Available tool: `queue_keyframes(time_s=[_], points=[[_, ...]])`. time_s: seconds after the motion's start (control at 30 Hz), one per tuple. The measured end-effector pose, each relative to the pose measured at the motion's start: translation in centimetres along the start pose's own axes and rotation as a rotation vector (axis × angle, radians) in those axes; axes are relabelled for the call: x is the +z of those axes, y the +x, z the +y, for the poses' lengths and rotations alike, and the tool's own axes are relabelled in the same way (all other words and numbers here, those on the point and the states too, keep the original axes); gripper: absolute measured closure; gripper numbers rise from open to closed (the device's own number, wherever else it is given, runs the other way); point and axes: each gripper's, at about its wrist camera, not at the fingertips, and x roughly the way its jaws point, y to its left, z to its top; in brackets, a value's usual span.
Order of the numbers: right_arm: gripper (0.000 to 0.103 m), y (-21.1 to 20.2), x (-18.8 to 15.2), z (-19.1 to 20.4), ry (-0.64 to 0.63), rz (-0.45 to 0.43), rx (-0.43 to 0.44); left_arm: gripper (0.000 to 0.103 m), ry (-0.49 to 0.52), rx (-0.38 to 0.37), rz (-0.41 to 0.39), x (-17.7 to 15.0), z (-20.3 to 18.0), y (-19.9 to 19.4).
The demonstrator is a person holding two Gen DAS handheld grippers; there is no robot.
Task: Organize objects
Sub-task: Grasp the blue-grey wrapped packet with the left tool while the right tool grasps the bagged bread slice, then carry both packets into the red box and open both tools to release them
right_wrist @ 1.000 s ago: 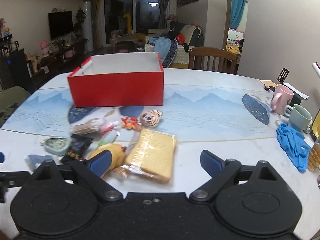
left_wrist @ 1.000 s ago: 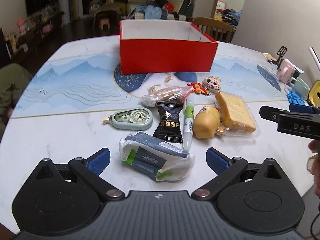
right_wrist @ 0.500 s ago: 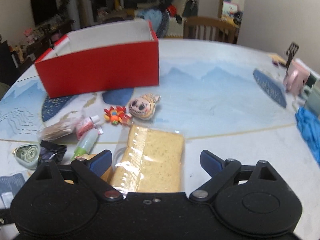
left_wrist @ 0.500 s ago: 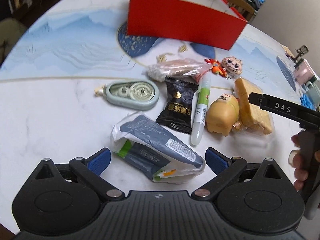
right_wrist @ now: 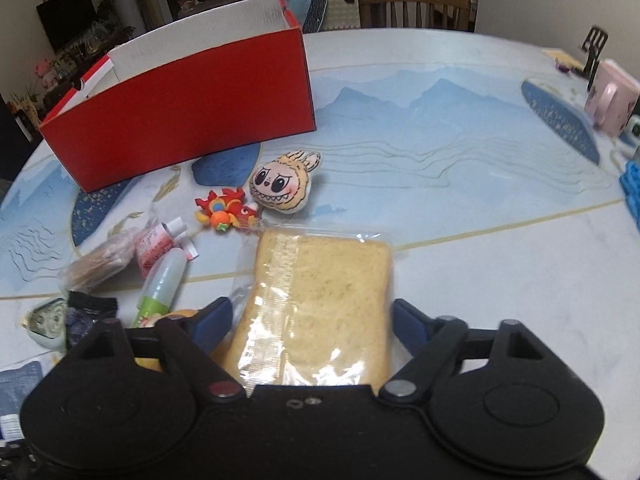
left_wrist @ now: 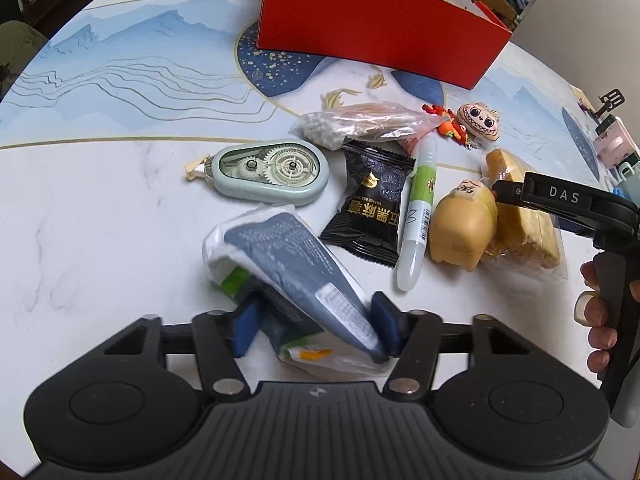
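Observation:
My left gripper (left_wrist: 316, 326) is shut on a white and dark blue tissue pack (left_wrist: 280, 256) lying at the near edge of the table. My right gripper (right_wrist: 310, 322) is open, with its blue pads on either side of a wrapped bread slice (right_wrist: 320, 308); it does not squeeze it. The bread also shows in the left wrist view (left_wrist: 524, 224), under the right gripper's finger. A red open box (left_wrist: 380, 24) stands at the back of the table and also shows in the right wrist view (right_wrist: 180, 108).
Loose items lie between the grippers and the box: a correction tape (left_wrist: 266, 176), a black snack packet (left_wrist: 370, 204), a green pen (left_wrist: 418, 212), a yellow pig toy (left_wrist: 464, 228), a plastic bag (left_wrist: 360, 124), a plush face (right_wrist: 282, 184), a red charm (right_wrist: 224, 212). A pink mug (right_wrist: 610, 98) stands far right.
My left gripper has moved down and forward and closed on the tissue pack. My right gripper has moved forward so that the bread lies between its open fingers.

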Motion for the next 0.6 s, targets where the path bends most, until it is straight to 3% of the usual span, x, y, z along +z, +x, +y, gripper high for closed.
queue_keyframes(time_s=[0.17, 0.6], points=[[0.028, -0.2, 0.2, -0.5, 0.013, 0.000, 0.021, 0.072, -0.010, -0.007, -0.012, 0.1, 0.3, -0.5], [0.032, -3.7, 1.6, -1.3, -0.021, -0.047, 0.048, 0.088, -0.071, -0.030, -0.069, 0.8, 2.4, -2.9]])
